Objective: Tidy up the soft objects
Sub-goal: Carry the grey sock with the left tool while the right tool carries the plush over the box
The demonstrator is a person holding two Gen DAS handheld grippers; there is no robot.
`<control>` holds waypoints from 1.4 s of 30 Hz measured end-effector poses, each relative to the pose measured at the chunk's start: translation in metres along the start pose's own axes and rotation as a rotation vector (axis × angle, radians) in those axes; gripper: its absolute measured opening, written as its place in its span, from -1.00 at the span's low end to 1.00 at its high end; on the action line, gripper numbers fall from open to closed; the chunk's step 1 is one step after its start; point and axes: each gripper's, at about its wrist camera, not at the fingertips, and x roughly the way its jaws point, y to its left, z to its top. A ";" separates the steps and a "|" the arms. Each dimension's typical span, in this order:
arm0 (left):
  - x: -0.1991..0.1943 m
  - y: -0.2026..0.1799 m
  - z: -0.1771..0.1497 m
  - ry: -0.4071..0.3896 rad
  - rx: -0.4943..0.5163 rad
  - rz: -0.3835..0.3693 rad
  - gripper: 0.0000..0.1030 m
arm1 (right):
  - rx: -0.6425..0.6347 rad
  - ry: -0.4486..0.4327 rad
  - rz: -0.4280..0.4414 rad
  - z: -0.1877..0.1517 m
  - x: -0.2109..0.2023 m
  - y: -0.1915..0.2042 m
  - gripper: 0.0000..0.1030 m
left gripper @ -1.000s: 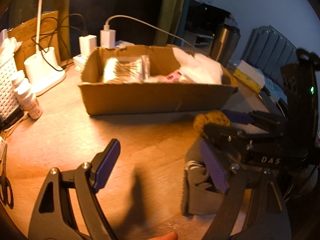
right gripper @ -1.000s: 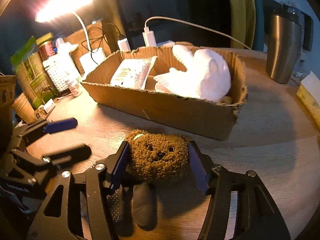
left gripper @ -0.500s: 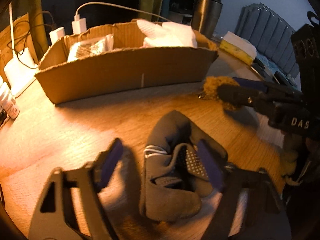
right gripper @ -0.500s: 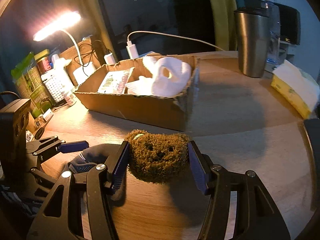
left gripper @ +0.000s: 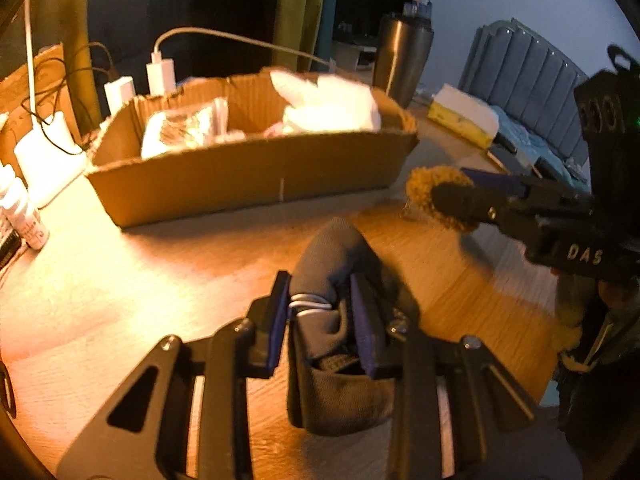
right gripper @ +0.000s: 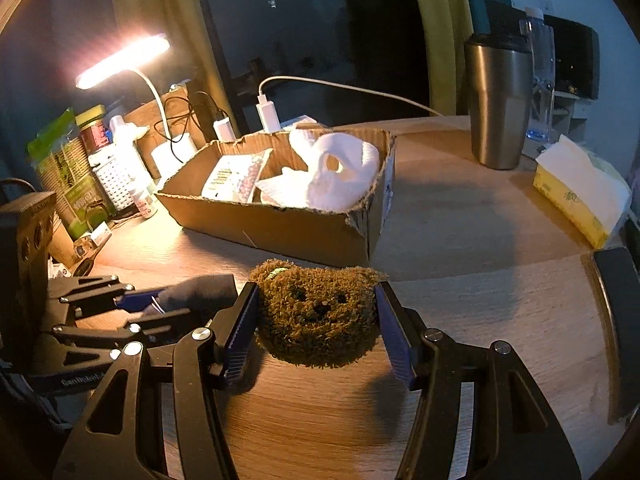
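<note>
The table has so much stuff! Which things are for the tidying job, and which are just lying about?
For the job: brown fuzzy bear, grey sock bundle, cardboard box, white soft toy.

Just lying about: steel tumbler, tissue pack, desk lamp, chargers.

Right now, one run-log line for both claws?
left claw: closing on grey sock | right claw: shut on brown bear plush | cardboard box: holds white plush
</note>
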 end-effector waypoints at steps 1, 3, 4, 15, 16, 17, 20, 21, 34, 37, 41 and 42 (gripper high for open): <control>-0.004 0.001 0.001 -0.011 -0.003 0.000 -0.41 | -0.004 -0.003 -0.001 0.001 -0.001 0.002 0.18; -0.012 0.005 0.006 -0.031 -0.010 0.000 -0.41 | -0.013 -0.010 -0.003 0.005 -0.004 0.005 0.18; -0.015 0.007 0.007 -0.041 -0.014 0.001 -0.41 | -0.018 -0.014 -0.004 0.007 -0.005 0.007 0.18; -0.055 0.028 0.026 -0.156 -0.044 0.008 -0.41 | -0.069 -0.042 -0.011 0.027 -0.015 0.028 0.18; -0.057 0.030 0.030 -0.166 -0.048 0.010 -0.41 | -0.074 -0.043 -0.012 0.029 -0.015 0.030 0.18; -0.060 0.033 0.033 -0.175 -0.051 0.011 -0.41 | -0.079 -0.045 -0.013 0.031 -0.016 0.032 0.18; -0.067 0.039 0.041 -0.201 -0.060 0.017 -0.41 | -0.089 -0.048 -0.015 0.037 -0.016 0.036 0.18; -0.069 0.042 0.044 -0.210 -0.063 0.019 -0.41 | -0.092 -0.049 -0.015 0.039 -0.015 0.036 0.18; -0.089 0.066 0.068 -0.328 -0.083 0.040 -0.41 | -0.145 -0.063 -0.017 0.068 -0.005 0.054 0.18; -0.090 0.072 0.076 -0.342 -0.085 0.050 -0.41 | -0.156 -0.068 -0.015 0.075 -0.002 0.059 0.18; -0.092 0.080 0.084 -0.366 -0.090 0.065 -0.41 | -0.162 -0.073 -0.018 0.083 0.002 0.063 0.18; -0.093 0.083 0.086 -0.371 -0.090 0.068 -0.41 | -0.164 -0.075 -0.016 0.086 0.003 0.064 0.18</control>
